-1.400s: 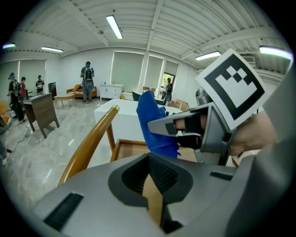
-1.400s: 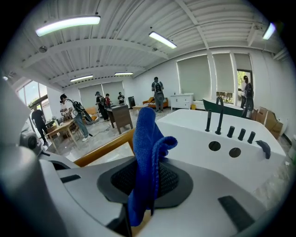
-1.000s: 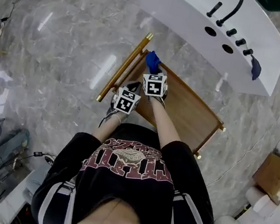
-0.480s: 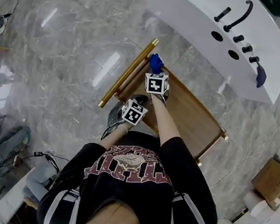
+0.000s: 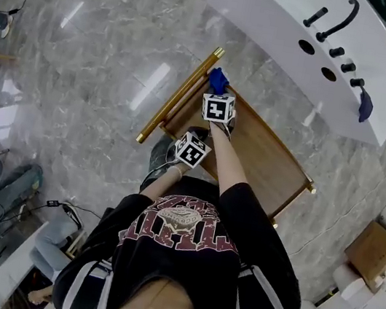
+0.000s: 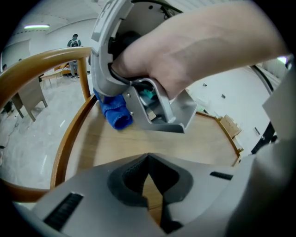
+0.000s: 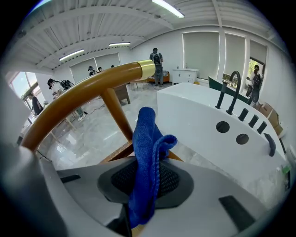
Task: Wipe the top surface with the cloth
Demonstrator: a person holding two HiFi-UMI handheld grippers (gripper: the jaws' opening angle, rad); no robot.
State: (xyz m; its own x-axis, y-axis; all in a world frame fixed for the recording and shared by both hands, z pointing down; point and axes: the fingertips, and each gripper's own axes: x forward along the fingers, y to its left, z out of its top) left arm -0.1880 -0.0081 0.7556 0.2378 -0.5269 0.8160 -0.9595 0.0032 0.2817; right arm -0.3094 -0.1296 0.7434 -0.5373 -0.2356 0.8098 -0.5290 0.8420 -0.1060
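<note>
Seen from above, a person is standing over a wooden surface (image 5: pixel 267 156) with a gold rail (image 5: pixel 177 95) along its left edge; a white tub (image 5: pixel 275 24) is lying beyond it. The right gripper (image 5: pixel 218 94) is pinching a blue cloth (image 5: pixel 218 80), its fingers closed on a fold; over the last second it has been carrying the cloth a little further toward the far left corner, close to the rail's far end. The cloth is now sitting at that corner; whether it is pressing on the wood cannot be told. The left gripper (image 5: pixel 195 140) has been drawing in toward the right arm, away from the rail; its fingers are shut together on nothing, with only wood showing past them. The stroke seems to be reaching the far edge; the near and right parts of the surface are probably still waiting to be wiped.
</note>
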